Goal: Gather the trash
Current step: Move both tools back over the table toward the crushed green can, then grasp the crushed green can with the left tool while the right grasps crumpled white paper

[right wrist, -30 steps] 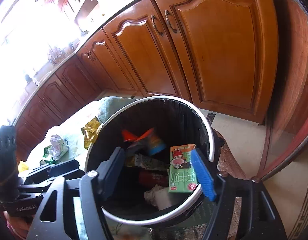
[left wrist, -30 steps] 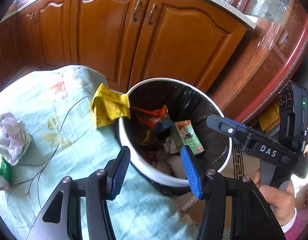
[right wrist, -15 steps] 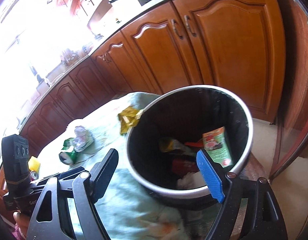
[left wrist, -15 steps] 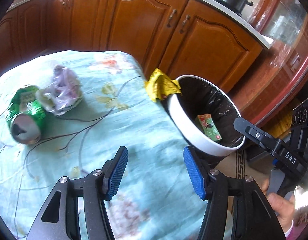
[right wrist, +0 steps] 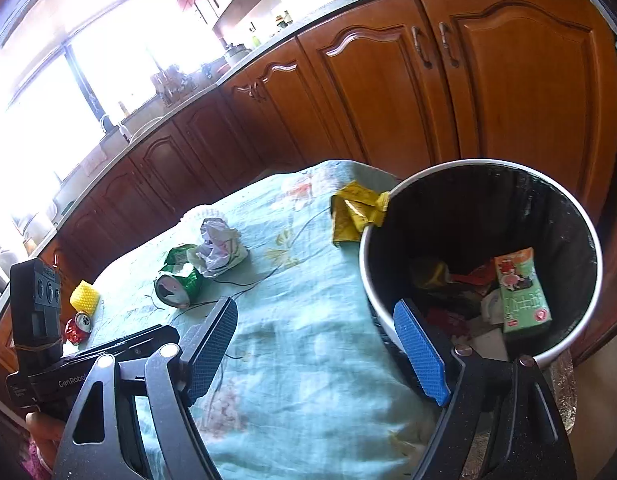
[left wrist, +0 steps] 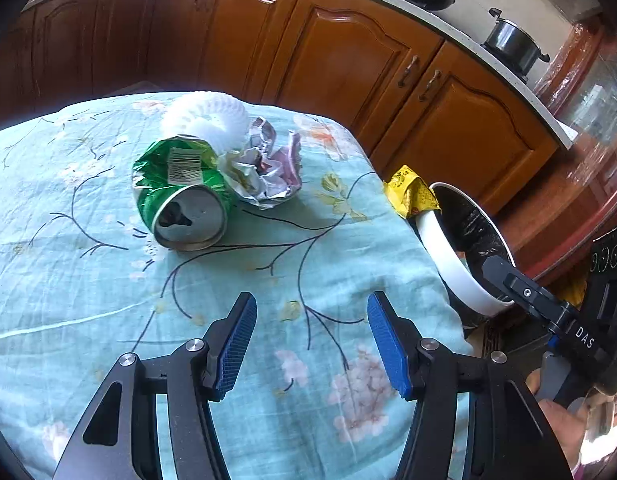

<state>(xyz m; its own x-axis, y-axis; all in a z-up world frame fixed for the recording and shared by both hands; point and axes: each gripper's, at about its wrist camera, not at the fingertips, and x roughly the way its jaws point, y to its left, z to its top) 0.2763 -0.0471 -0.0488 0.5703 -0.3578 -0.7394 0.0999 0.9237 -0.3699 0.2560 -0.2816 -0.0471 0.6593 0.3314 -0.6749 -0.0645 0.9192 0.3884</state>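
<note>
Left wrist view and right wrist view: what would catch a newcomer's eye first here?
The crushed green can lies on its side mid-table on the teal floral cloth, touching a crumpled foil wrapper. At the table's edge stands a black-lined bin, already holding a green carton and other scraps, with a yellow wrapper draped against its rim. Both grippers, left and right, hover open and empty.

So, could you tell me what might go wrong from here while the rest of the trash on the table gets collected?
1. The yellow wrapper hangs at the table edge against the bin rim; a nudge could drop it outside.
2. The crushed green can touches the crumpled paper, so the open left gripper may pinch both or push one away.
3. The can lies on its side and could roll.
</note>
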